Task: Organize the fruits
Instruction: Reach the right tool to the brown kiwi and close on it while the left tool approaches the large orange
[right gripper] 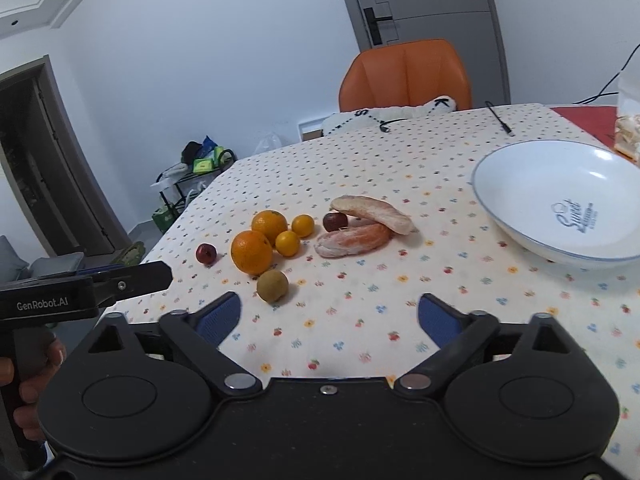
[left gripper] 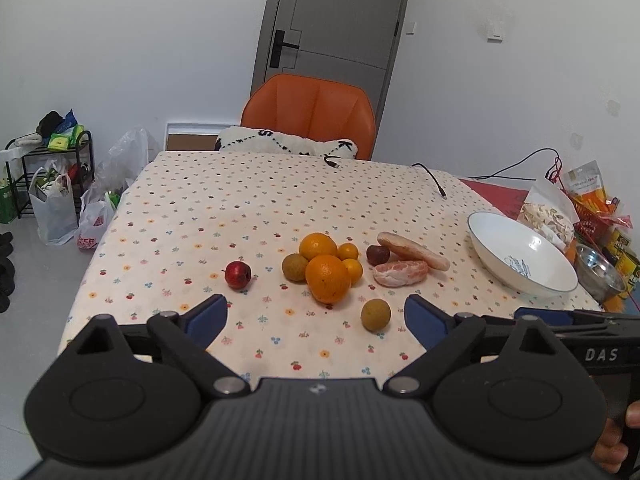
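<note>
Fruit lies in a cluster on the flowered tablecloth (left gripper: pixel 192 208): two big oranges (left gripper: pixel 328 278) (right gripper: pixel 252 252), two small oranges (left gripper: pixel 348 252) (right gripper: pixel 288 243), a greenish-brown round fruit (left gripper: pixel 376 315) (right gripper: pixel 272 286) nearest me, another one (left gripper: pixel 295 267) behind, a red fruit (left gripper: pixel 237 275) (right gripper: pixel 206 253) at the left, a dark red one (left gripper: pixel 378 255) (right gripper: pixel 335 221), and two peeled pinkish segments (left gripper: pixel 401 273) (right gripper: pixel 352 240). A white bowl (left gripper: pixel 520 256) (right gripper: pixel 560 196) stands empty at the right. My left gripper (left gripper: pixel 316 320) and right gripper (right gripper: pixel 330 316) are both open above the near table edge, holding nothing.
An orange chair (left gripper: pixel 310 114) with a white cushion (left gripper: pixel 280 142) stands at the far side. Cables (left gripper: pixel 430 176) lie on the far cloth. Snack bags (left gripper: pixel 548 212) and a metal bowl (left gripper: pixel 600 272) crowd the right edge. A rack (left gripper: pixel 48 160) and plastic bags stand on the floor left.
</note>
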A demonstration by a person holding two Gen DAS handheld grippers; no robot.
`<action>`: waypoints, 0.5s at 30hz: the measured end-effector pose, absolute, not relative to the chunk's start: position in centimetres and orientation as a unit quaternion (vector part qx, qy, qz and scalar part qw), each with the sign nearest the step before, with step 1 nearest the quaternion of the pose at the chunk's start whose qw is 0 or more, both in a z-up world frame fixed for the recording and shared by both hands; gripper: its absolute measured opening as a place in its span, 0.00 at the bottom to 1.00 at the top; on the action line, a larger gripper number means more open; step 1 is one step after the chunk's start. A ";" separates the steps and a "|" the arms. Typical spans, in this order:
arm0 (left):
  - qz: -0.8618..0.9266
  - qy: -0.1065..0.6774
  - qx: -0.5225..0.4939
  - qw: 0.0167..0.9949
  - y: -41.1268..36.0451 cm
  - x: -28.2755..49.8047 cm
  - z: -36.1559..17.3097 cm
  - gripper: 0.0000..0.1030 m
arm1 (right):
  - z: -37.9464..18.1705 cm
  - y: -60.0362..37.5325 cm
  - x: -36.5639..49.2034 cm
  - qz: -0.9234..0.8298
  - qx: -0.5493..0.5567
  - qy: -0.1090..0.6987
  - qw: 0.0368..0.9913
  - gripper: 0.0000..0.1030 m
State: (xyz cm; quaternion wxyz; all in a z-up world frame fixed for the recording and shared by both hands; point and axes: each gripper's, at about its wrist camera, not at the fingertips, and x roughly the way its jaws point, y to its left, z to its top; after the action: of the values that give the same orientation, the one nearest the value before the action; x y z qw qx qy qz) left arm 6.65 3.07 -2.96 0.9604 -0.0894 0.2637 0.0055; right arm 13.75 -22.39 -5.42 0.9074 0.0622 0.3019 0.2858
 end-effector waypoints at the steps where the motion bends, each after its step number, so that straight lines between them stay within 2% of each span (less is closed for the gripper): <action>1: 0.006 0.264 -0.091 0.960 3.1 6.9 -3.0 0.89 | -5.5 -22.2 14.0 0.286 0.062 0.302 0.907 0.82; 10: 0.001 0.275 -0.106 0.956 3.8 8.7 -3.9 0.74 | -6.3 -20.1 16.0 0.311 0.064 0.319 0.893 0.64; 15: 0.001 0.282 -0.112 0.953 4.3 9.6 -4.3 0.70 | -6.8 -19.0 16.9 0.320 0.064 0.328 0.886 0.60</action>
State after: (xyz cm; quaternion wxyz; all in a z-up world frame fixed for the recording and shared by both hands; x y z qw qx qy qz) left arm 9.64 4.28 -4.31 0.9529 -0.1119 0.2819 0.0011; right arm 16.87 -18.97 -6.75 0.8865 0.0640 0.3277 0.3205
